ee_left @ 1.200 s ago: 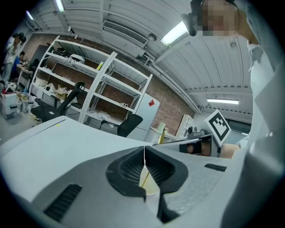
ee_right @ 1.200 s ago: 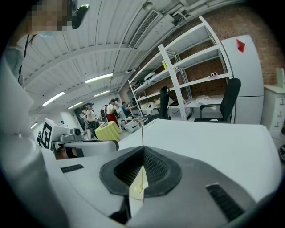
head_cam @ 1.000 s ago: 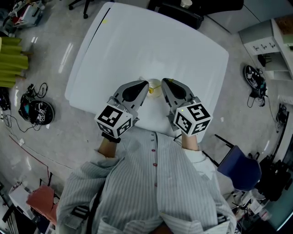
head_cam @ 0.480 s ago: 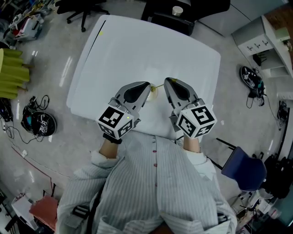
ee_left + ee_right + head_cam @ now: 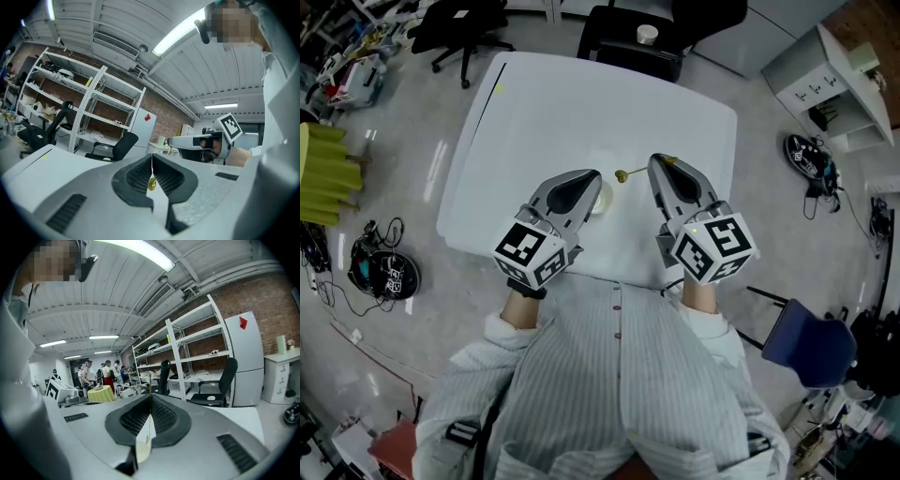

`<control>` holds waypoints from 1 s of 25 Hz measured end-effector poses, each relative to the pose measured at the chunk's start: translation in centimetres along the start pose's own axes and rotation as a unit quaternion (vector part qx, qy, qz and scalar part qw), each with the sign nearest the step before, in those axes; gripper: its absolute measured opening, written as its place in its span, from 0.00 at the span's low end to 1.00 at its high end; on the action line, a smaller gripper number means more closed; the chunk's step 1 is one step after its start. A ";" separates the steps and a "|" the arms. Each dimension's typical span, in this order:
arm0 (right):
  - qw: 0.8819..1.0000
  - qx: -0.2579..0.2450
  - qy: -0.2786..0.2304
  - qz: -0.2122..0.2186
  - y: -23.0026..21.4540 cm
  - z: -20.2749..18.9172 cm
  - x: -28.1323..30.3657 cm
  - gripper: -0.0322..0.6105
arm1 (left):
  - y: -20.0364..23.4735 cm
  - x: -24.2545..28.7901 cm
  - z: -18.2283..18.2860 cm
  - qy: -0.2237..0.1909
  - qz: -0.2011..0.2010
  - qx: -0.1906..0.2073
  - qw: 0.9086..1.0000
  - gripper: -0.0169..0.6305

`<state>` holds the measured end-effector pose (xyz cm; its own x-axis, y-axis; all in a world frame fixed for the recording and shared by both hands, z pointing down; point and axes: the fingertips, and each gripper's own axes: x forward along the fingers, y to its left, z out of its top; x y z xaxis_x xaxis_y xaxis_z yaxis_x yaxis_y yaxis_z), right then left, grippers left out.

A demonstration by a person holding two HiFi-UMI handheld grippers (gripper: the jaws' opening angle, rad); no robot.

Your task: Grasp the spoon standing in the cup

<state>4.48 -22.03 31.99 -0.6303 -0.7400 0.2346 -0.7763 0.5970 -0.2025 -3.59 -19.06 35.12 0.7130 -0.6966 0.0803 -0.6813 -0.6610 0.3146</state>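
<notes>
A small gold spoon (image 5: 622, 174) hangs over the white table (image 5: 581, 103), its handle pinched in my shut right gripper (image 5: 656, 159). The thin handle (image 5: 150, 385) pokes up between those jaws in the right gripper view. A white cup (image 5: 603, 199) stands on the table, half hidden under the tip of my left gripper (image 5: 599, 175). The left jaws meet in a thin line in the left gripper view, with a gold speck (image 5: 151, 183) showing in the slit. I cannot tell whether it touches them. The right gripper (image 5: 169, 140) shows there too, at the right.
Black office chairs (image 5: 628, 37) stand at the table's far side and a blue chair (image 5: 806, 342) is at my right. A white shelf unit (image 5: 834, 66) is at the upper right and cables (image 5: 380, 267) lie on the floor at the left. Several people (image 5: 101, 373) stand far off.
Both grippers have risen. The spoon, earlier in the cup between the tips, now hangs clear of it from the right gripper. The cup now sits nearer under the left gripper's tip.
</notes>
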 end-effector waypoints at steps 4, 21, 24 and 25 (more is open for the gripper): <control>1.000 -0.006 -0.015 -0.012 -0.7 1.2 -1.4 0.07 | -0.6 0.4 0.7 -0.006 -0.009 0.004 1.000 0.04; 0.995 0.000 -0.055 -0.087 -5.4 2.6 -9.4 0.07 | -3.9 2.0 1.3 -0.015 -0.041 0.013 0.999 0.04; 0.994 0.002 -0.052 -0.092 -5.6 2.3 -10.0 0.07 | -3.8 1.8 1.5 -0.017 -0.040 0.012 0.999 0.04; 0.994 0.003 -0.051 -0.093 -5.6 2.2 -10.1 0.07 | -3.7 1.7 1.5 -0.018 -0.039 0.010 0.999 0.04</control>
<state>15.24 -18.58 28.63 -0.4722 -0.8648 0.1707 -0.8786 0.4461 -0.1704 -0.10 -18.28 32.65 0.7584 -0.6514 0.0225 -0.6267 -0.7194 0.2995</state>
